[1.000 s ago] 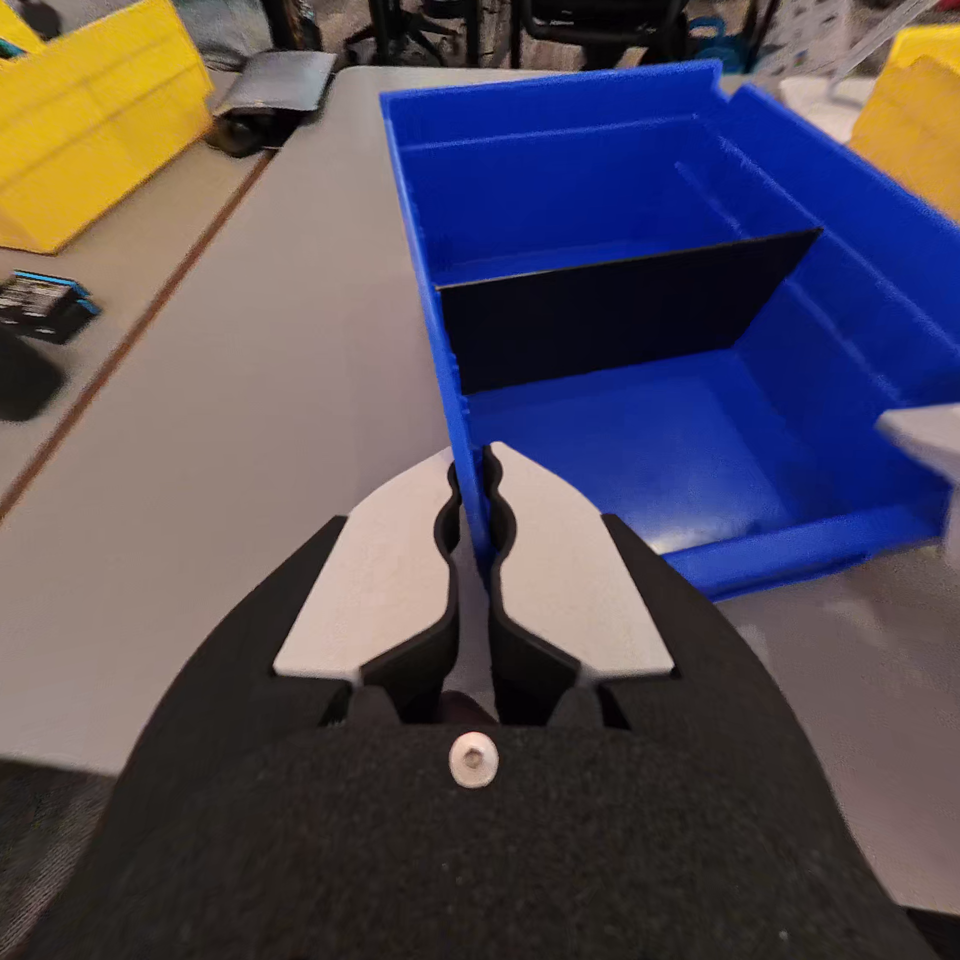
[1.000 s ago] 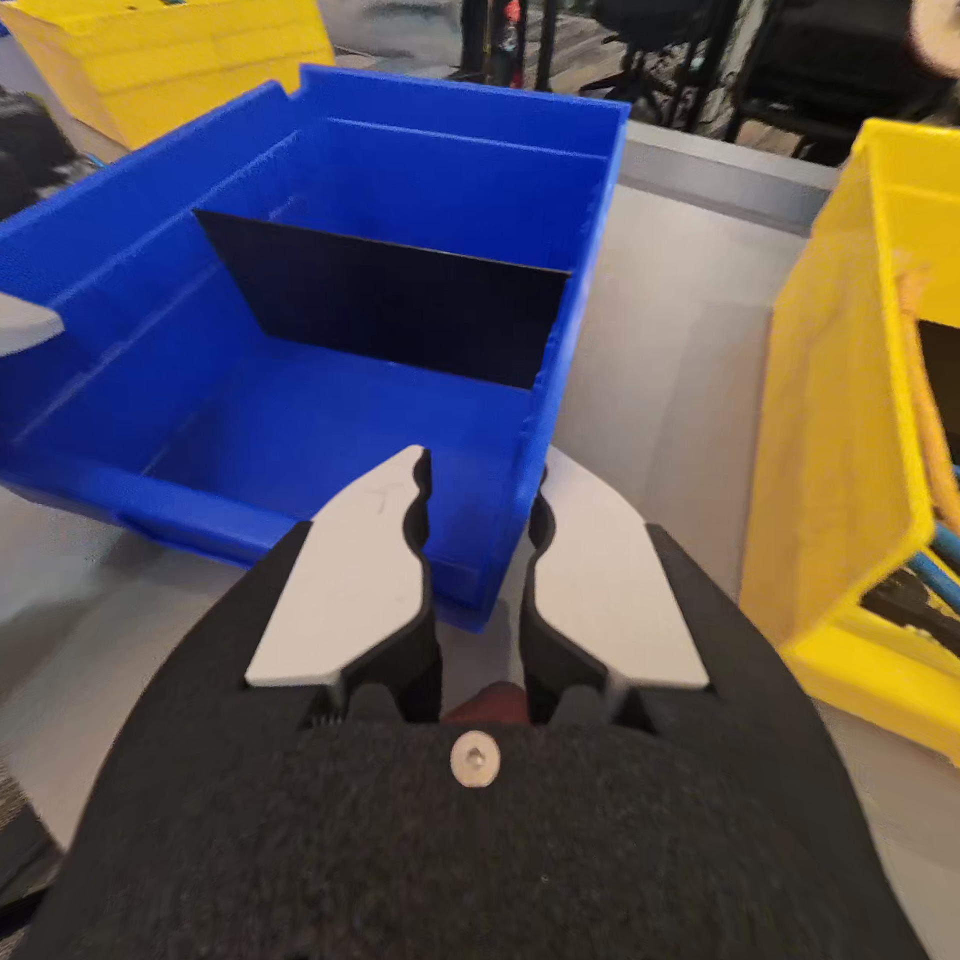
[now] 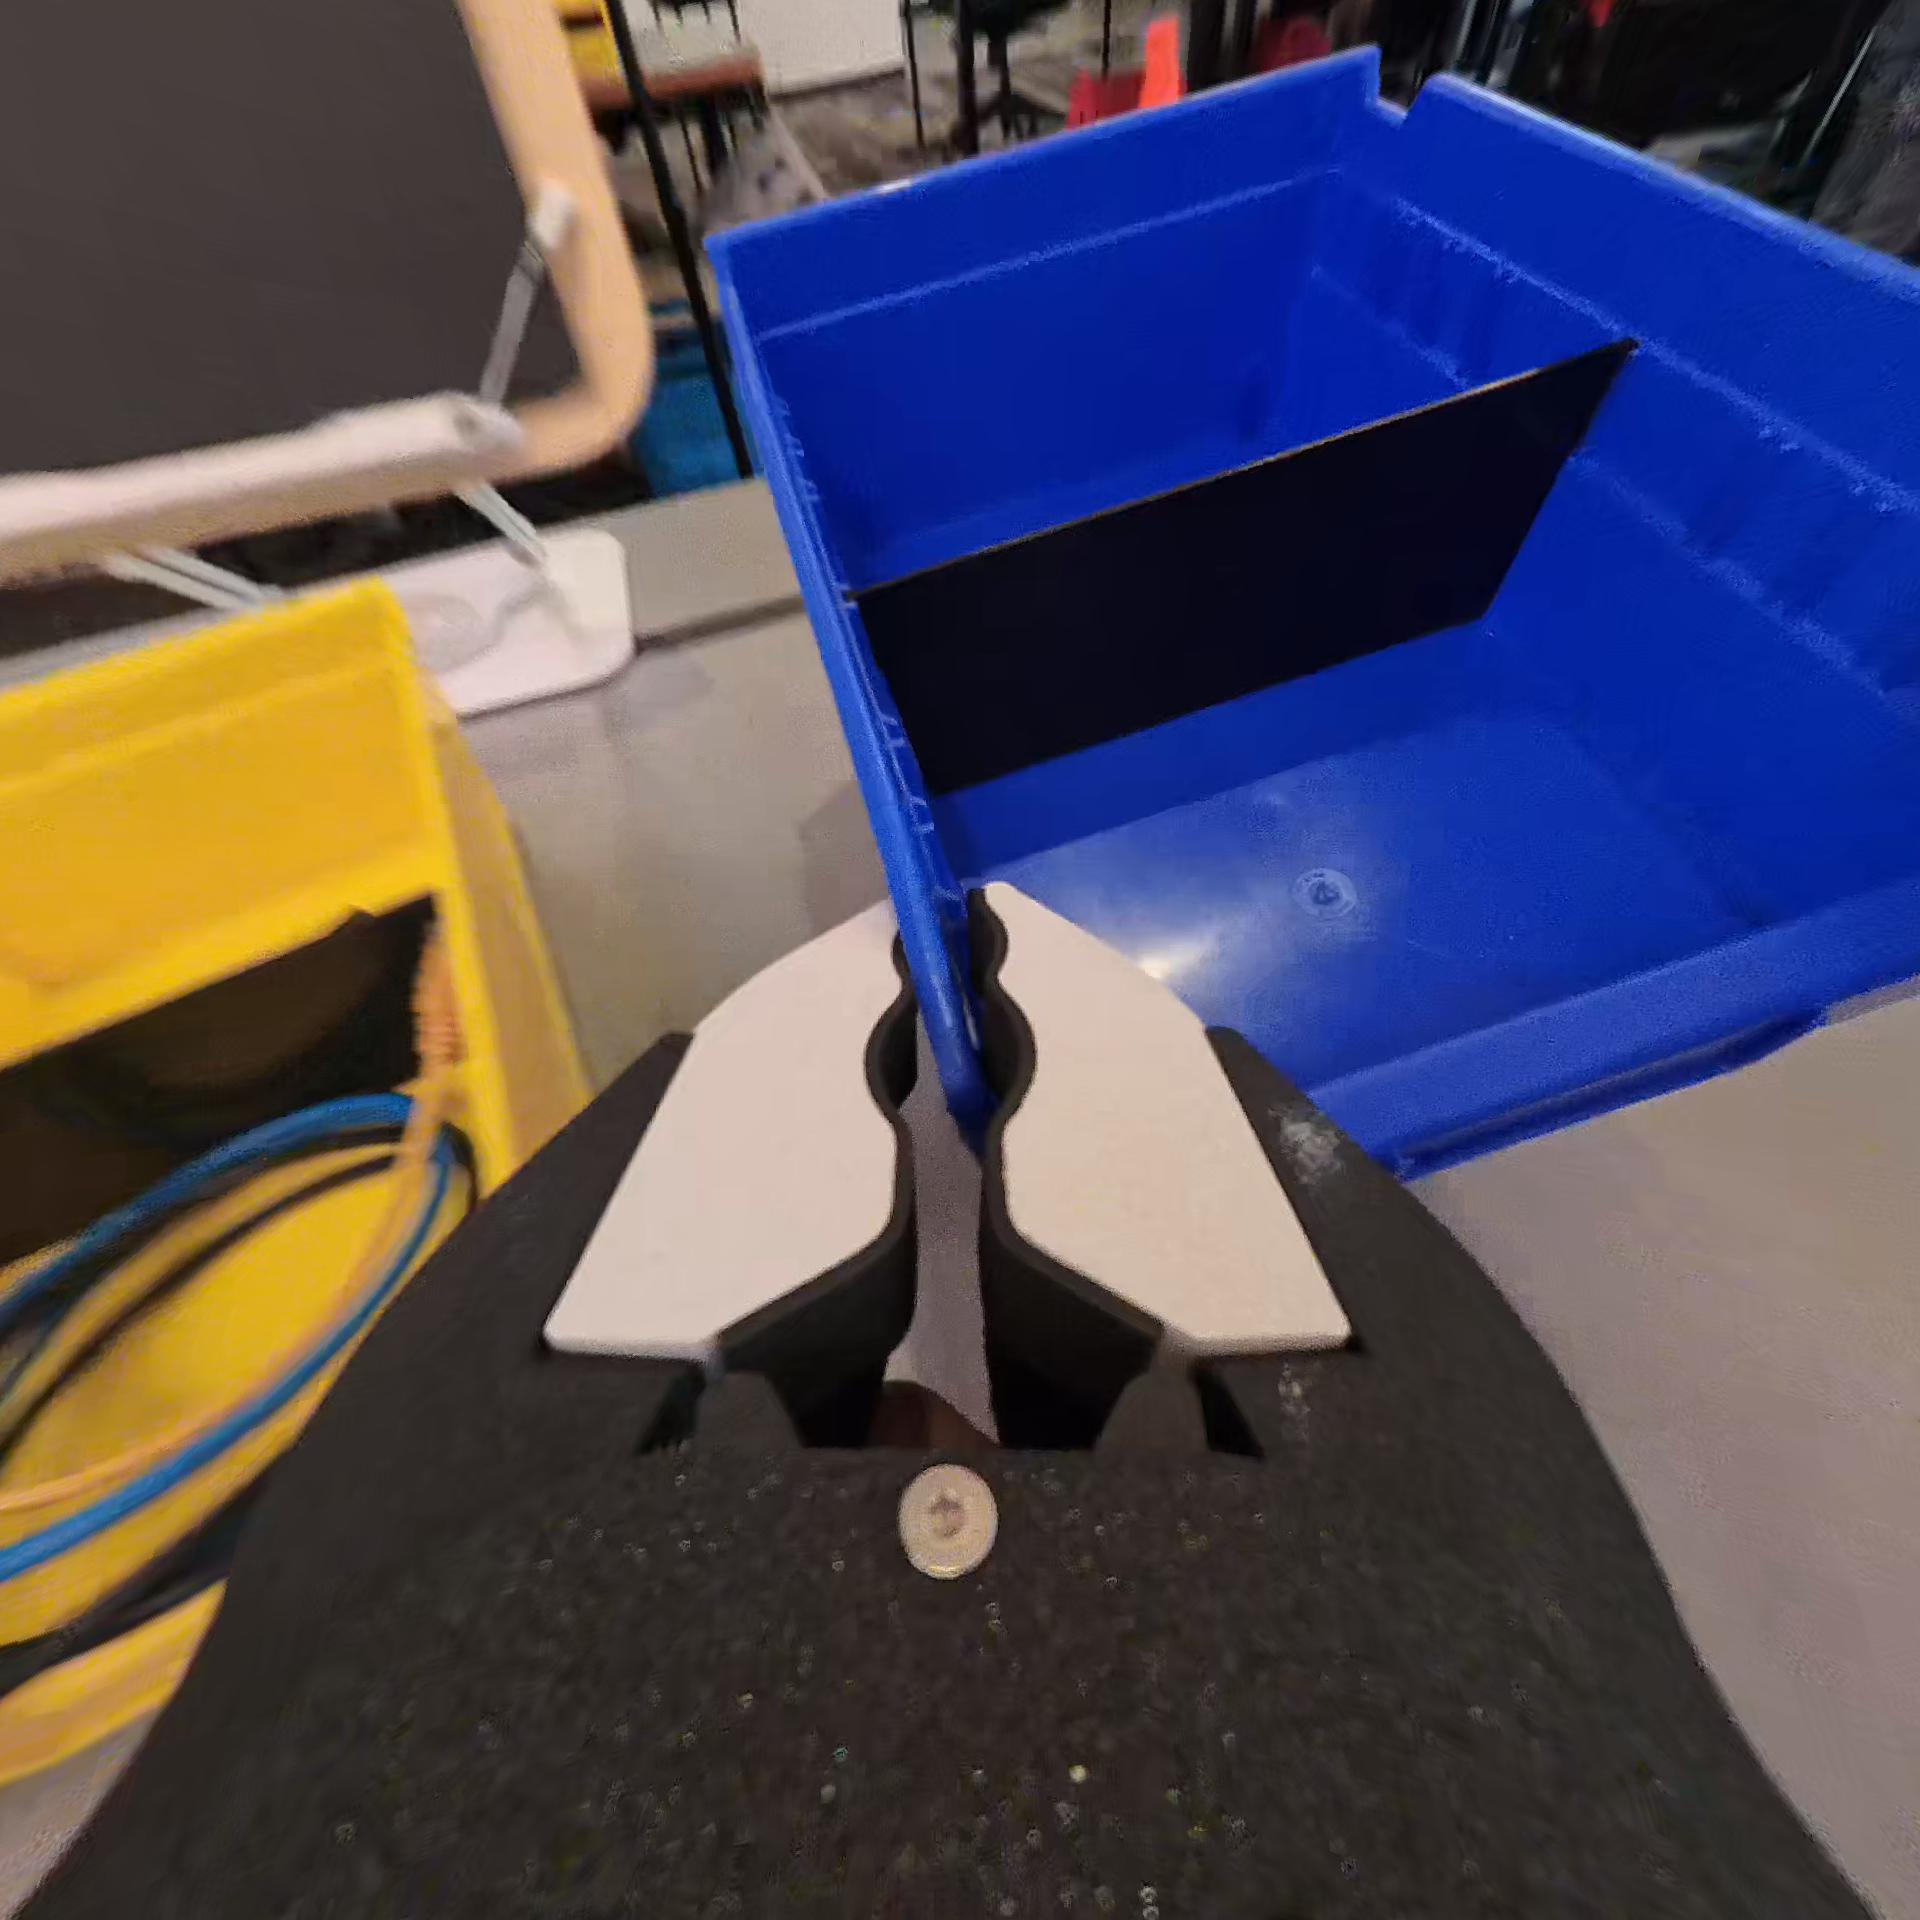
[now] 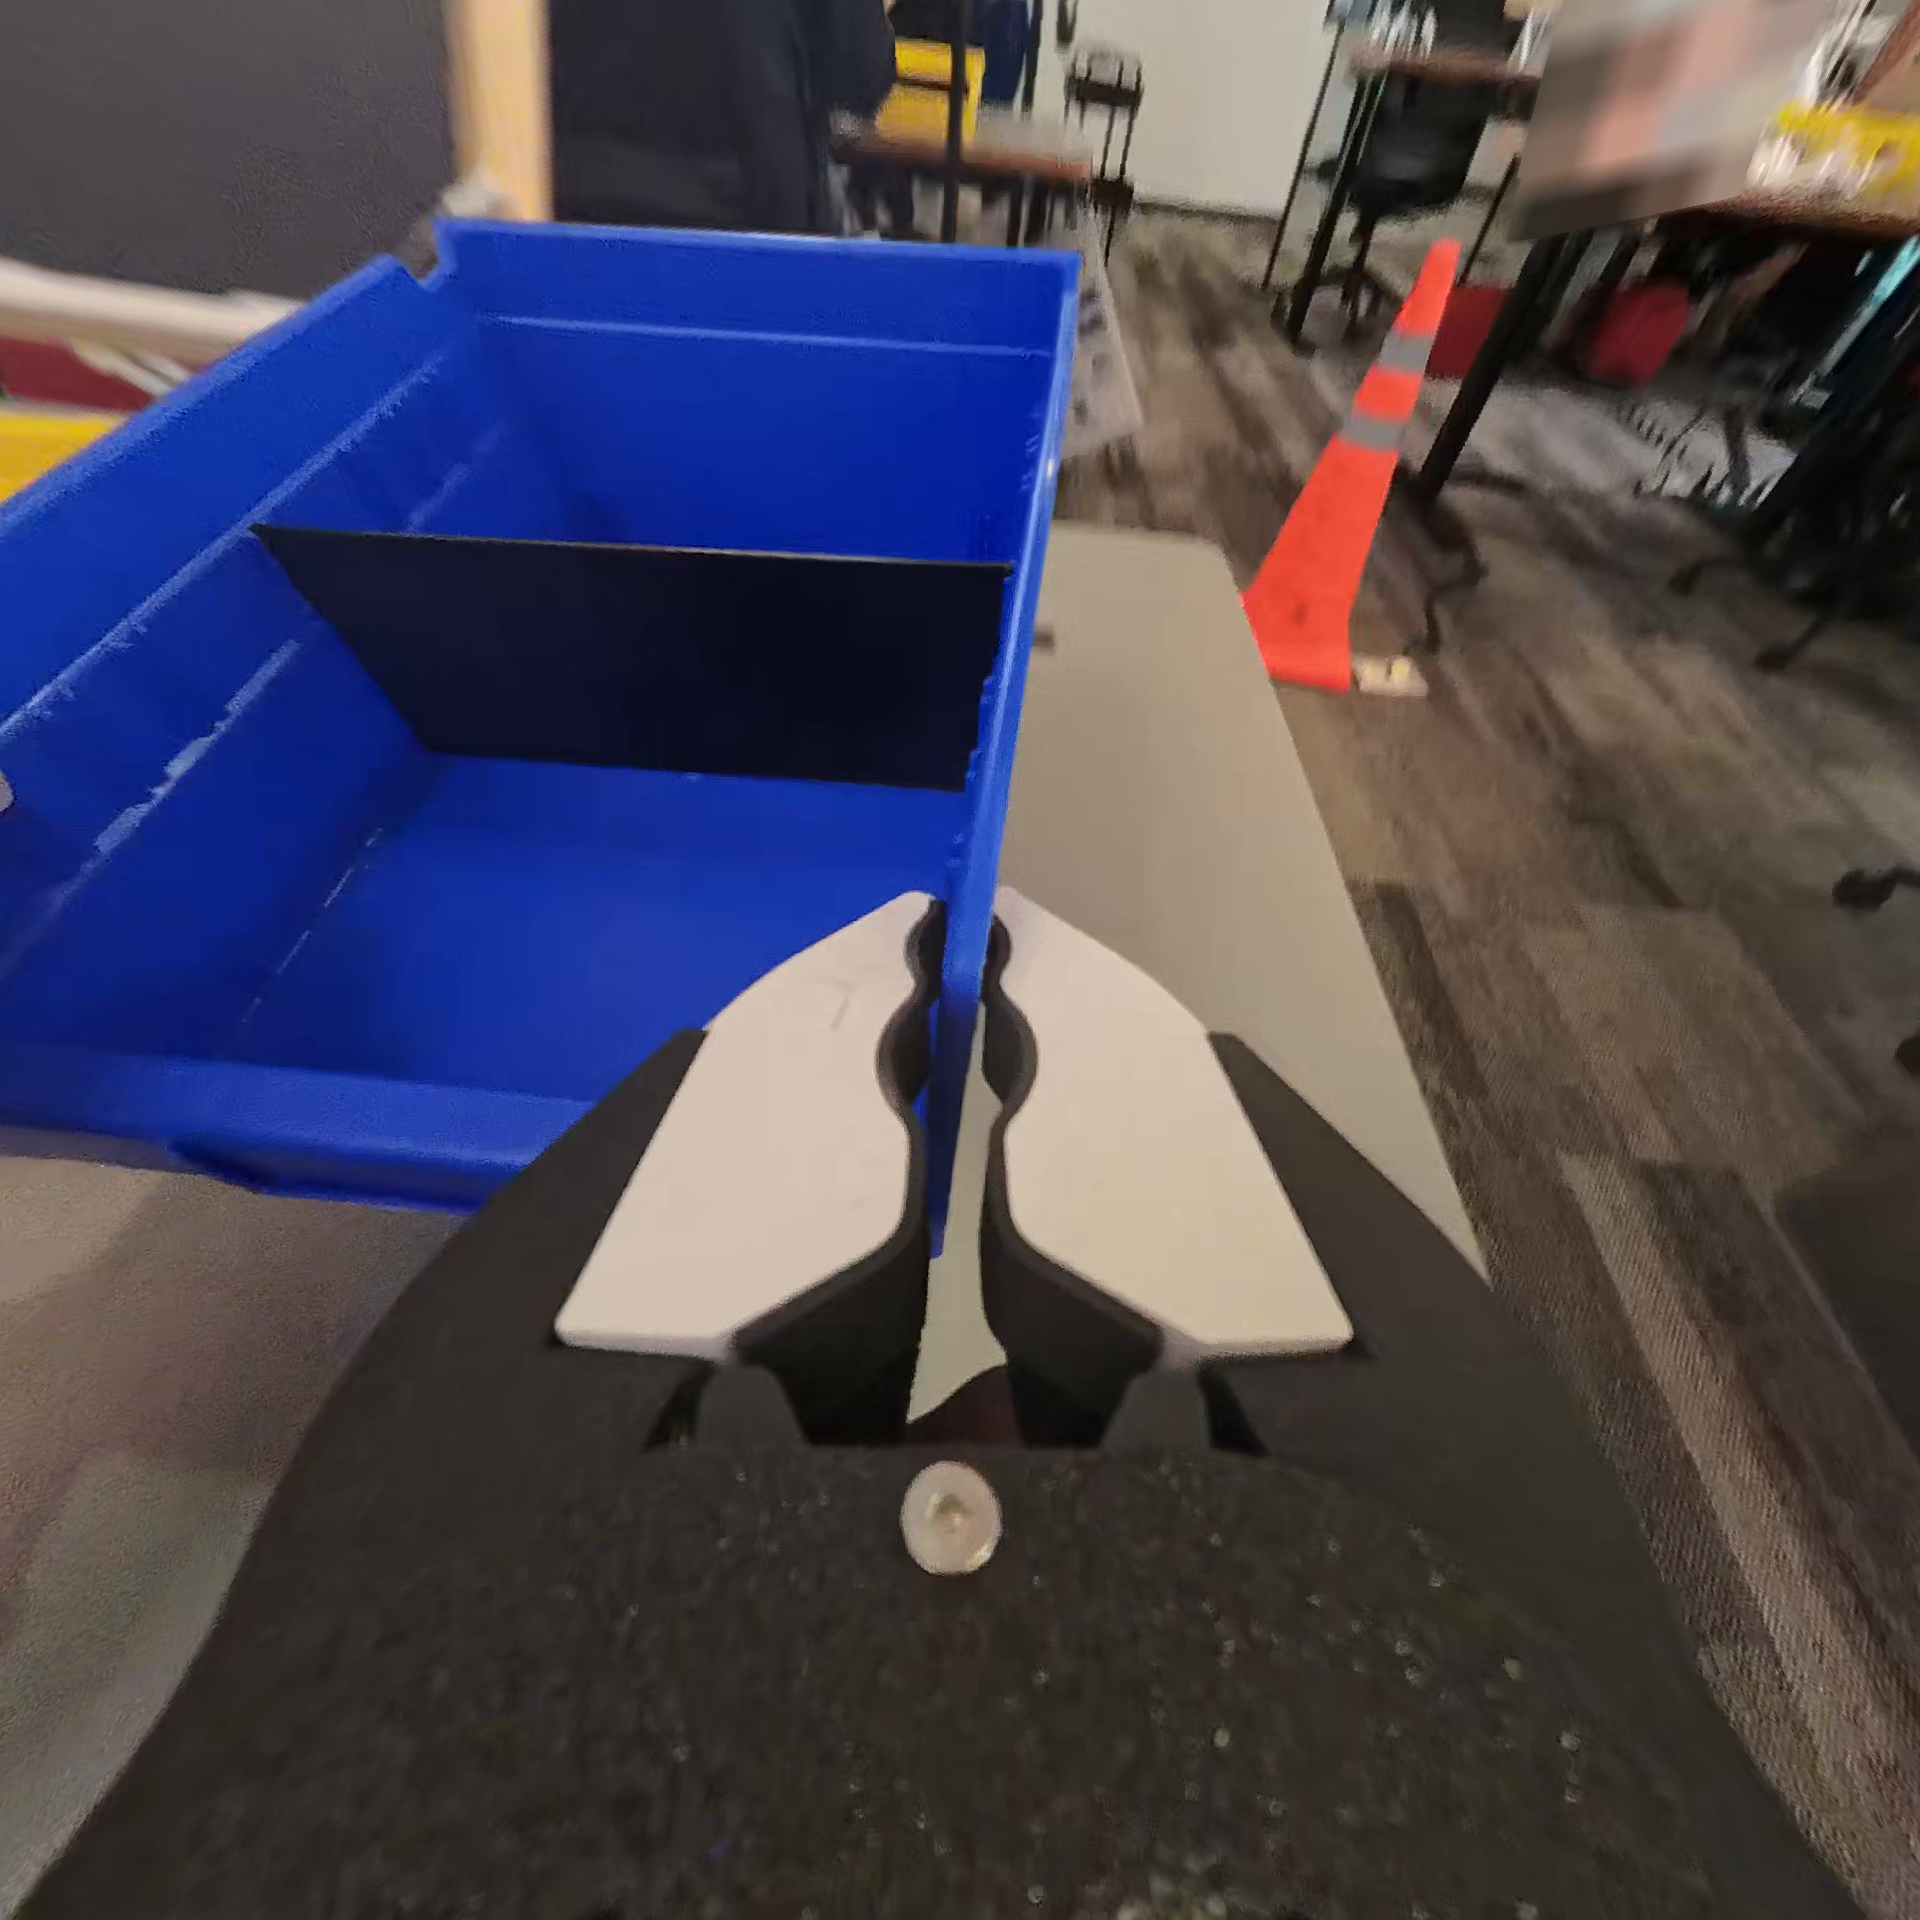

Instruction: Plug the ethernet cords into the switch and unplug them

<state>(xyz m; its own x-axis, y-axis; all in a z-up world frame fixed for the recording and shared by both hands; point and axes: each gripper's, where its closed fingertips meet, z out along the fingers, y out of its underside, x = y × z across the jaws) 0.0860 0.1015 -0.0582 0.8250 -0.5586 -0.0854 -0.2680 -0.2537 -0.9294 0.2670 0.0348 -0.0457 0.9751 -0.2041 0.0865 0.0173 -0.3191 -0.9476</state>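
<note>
A blue bin (image 3: 1558, 270) with a black divider (image 3: 1226, 582) is empty inside. My left gripper (image 3: 940, 914) is shut on the bin's left wall near its front corner. My right gripper (image 4: 961, 909) is shut on the right wall of the same bin (image 4: 727, 281), whose divider (image 4: 665, 655) also shows there. The bin looks tilted between the two grippers. Blue and yellow cords (image 3: 260, 1174) lie in a yellow bin (image 3: 208, 748) left of the left gripper. No switch is in view.
A grey table (image 3: 675, 810) lies under the bins; its right edge (image 4: 1299, 883) runs close to the right gripper, with floor beyond. A white stand base (image 3: 520, 623) sits behind the yellow bin. An orange cone (image 4: 1351, 499) stands on the floor. Spacing between my two grippers at the tips: around 20 cm.
My right gripper has closed on the bin's right wall. Both grippers have swung round with the blue bin, and the yellow bin with cords now lies to its left.
</note>
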